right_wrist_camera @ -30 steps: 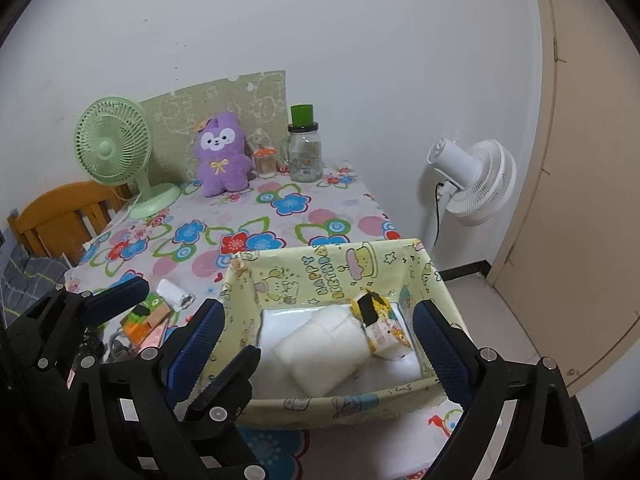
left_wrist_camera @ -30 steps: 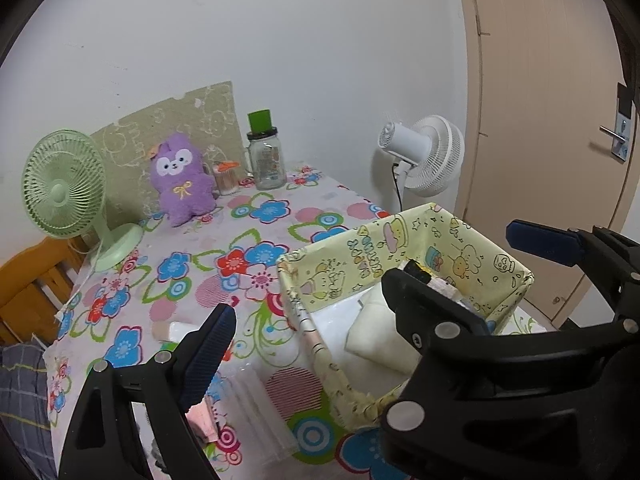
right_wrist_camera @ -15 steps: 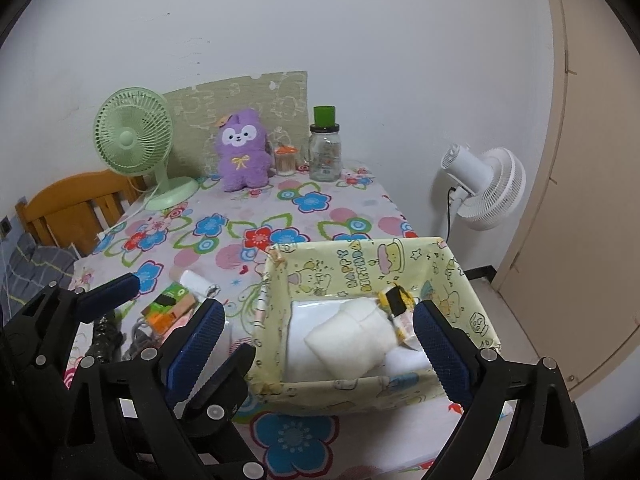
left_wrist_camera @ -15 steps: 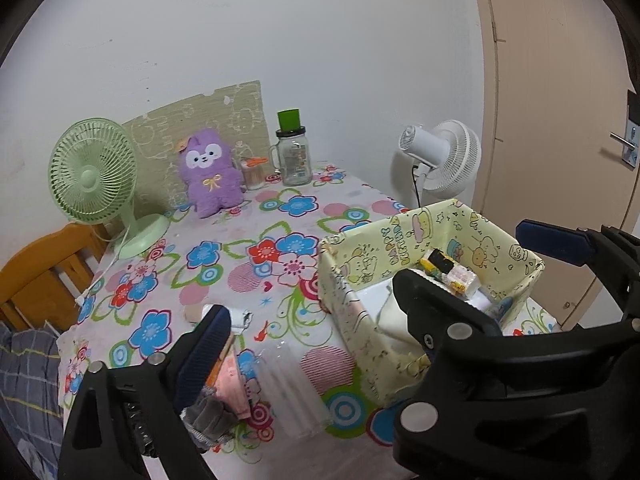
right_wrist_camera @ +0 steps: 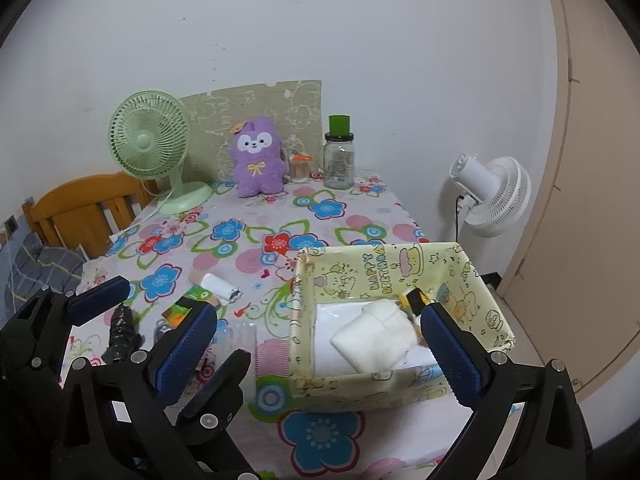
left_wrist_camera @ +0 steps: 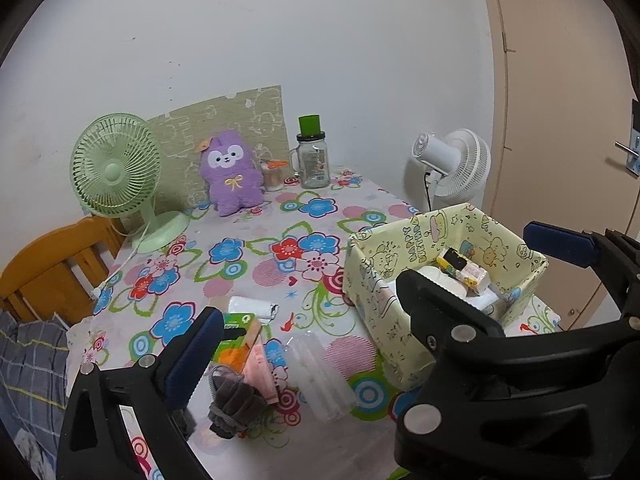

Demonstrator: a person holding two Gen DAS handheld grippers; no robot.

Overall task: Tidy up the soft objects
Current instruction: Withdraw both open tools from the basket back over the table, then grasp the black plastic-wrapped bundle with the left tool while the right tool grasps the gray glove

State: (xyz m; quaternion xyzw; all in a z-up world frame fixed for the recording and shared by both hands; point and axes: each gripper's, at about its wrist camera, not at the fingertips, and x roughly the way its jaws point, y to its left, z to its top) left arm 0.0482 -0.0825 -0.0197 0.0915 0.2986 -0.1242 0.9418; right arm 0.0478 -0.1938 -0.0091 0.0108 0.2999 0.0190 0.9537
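Both grippers, left (left_wrist_camera: 372, 288) & right (right_wrist_camera: 316, 340), opening wide w/ nothing between jaws; I've backed off the box (right_wrist_camera: 400, 390). Gray scrunchie (left_wrist_camera: 236, 404) prob next.

The bench (right_wrist_camera: 352, 216) wears a white cloth printed with blue, red and pink flowers, and the storage box (right_wrist_camera: 372, 268) is pale yellow with cartoon drawings. The plush toy (right_wrist_camera: 258, 160) is purple, the desk fan (right_wrist_camera: 150, 140) mint green, the folded towel (right_wrist_camera: 376, 334) cream, and the jar (right_wrist_camera: 339, 160) clear with a green cap.

Your left gripper (left_wrist_camera: 376, 276) and right gripper (right_wrist_camera: 320, 348) angle downward, side by side, jaws opening wide, nothing between them.
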